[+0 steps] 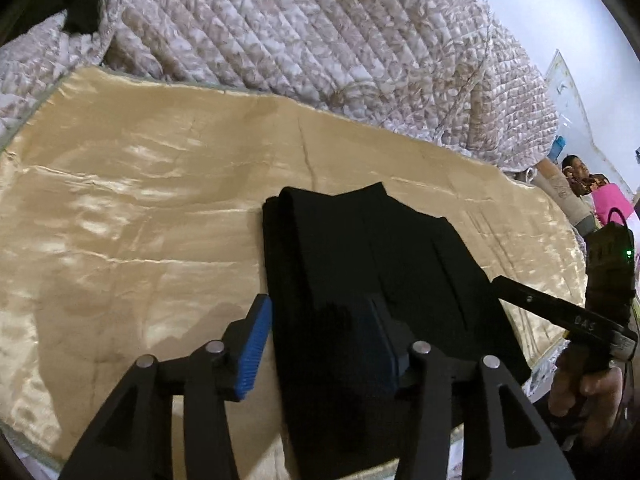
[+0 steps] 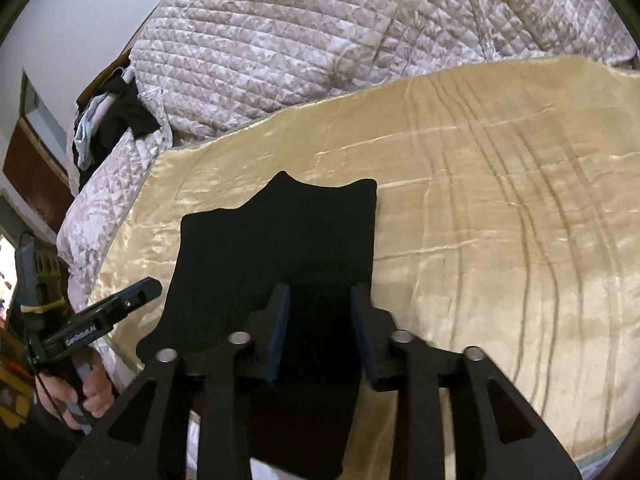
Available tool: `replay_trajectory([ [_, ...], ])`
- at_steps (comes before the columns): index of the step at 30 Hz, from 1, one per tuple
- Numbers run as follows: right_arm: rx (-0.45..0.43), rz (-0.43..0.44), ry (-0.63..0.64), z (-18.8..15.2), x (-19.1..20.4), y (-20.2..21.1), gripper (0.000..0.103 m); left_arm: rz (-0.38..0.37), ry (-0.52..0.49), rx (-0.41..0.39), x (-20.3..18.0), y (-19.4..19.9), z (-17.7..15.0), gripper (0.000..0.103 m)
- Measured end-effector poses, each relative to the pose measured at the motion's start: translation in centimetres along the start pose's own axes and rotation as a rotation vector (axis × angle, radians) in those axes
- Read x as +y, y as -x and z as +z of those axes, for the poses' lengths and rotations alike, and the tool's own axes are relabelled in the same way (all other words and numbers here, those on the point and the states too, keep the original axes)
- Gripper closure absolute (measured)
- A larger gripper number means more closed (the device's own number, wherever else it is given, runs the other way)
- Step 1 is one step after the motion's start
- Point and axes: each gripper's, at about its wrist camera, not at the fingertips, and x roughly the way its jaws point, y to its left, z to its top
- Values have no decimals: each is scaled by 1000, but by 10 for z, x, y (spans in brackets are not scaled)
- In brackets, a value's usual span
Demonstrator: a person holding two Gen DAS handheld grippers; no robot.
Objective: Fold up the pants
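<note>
The black pants (image 1: 360, 272) lie folded lengthwise on the gold satin cloth (image 1: 120, 200), reaching its near edge, the quilt (image 1: 300, 32) beyond. The left gripper (image 1: 320, 344) and right gripper (image 2: 320, 332) both stand released, 2 jaws astride the fabric, not pinching. Best grip both near corners evenly before folding away.

Plenty of room on the gold satin sheet (image 1: 120, 200) on both sides of the folded black pants (image 1: 360, 264), left and right are wide open for my tongs. Behind the pants there's a bare strip, then the bunched quilt (image 1: 320, 40) walls it off. Dark clothes (image 2: 116, 120) sit beyond the pants' far-left corner.
</note>
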Motion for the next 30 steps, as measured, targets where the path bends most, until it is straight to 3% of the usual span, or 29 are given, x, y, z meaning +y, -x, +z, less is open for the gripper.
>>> replay_trajectory([
  [2,5,18,-29,0,-5,-5,61,5,14,21,4,-9,-3,50],
  [6,30,67,-106,-5,-18,-12,60,-70,74,34,13,-11,-10,47],
  [10,50,172,-196,-21,-28,-10,60,-114,97,29,14,-8,-22,46],
  [16,58,179,-164,-12,-23,-21,58,-127,127,24,14,-27,-6,41],
  [18,58,170,-155,-8,-21,-26,61,-117,129,23,12,-27,-6,49],
  [20,53,146,-146,-8,-18,-27,71,-117,137,15,11,-22,-6,65],
  [22,43,148,-156,-8,-17,-24,82,-111,141,7,11,-16,-5,72],
  [24,28,157,-148,-6,-12,-18,86,-112,140,0,9,-10,-2,75],
  [30,-6,182,-132,7,7,-3,87,-122,111,-12,1,3,13,79],
])
